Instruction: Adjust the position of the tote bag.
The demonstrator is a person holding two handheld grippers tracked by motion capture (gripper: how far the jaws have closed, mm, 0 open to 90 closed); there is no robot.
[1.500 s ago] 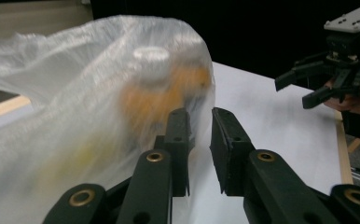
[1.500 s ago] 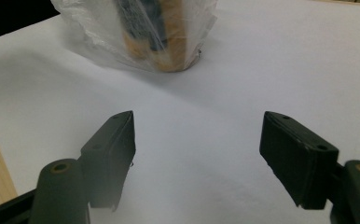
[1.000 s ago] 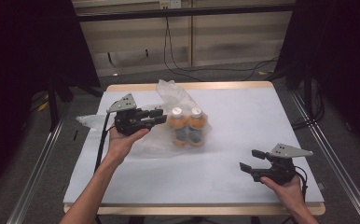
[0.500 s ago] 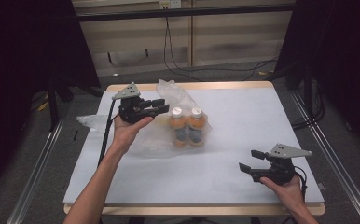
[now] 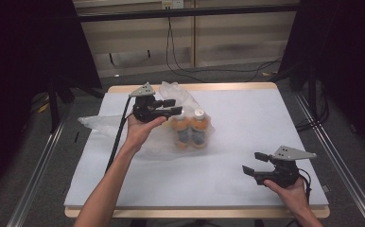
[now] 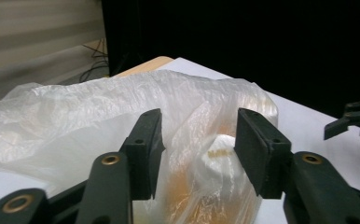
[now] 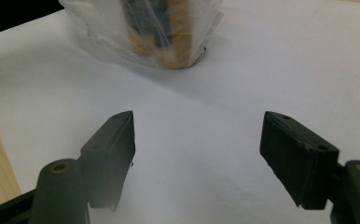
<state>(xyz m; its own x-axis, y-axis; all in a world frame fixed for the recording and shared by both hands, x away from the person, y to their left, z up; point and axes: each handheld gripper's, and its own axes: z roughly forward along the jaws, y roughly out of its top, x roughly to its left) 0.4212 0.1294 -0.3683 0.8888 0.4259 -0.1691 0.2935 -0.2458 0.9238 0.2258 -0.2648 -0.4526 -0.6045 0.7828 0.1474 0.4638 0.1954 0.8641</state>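
A clear plastic bag point(image 5: 180, 97) lies crumpled on the white table point(image 5: 247, 118) and wraps two orange bottles point(image 5: 191, 127) with white caps and dark labels. My left gripper point(image 5: 173, 107) is at the bag's left side, level with the bottle caps. In the left gripper view its jaws point(image 6: 199, 135) have just been opening. Bag film and a white cap point(image 6: 218, 154) sit in the gap, and the pads do not press on them. Near the front right of the table my right gripper point(image 5: 252, 163) rests open. Between its jaws point(image 7: 199, 123) is only the white surface, with the bagged bottles point(image 7: 169, 32) farther off.
Loose bag film point(image 5: 95, 124) trails to the left of the bottles. The table has a wooden rim point(image 5: 218, 87), with metal rails point(image 5: 39, 165) along both sides. Cables point(image 5: 195, 71) lie on the floor beyond the far edge.
The left hand has carried its gripper toward the far side and slightly right, up to the bottle caps, and its jaws have spread wider. The right gripper has stayed put.
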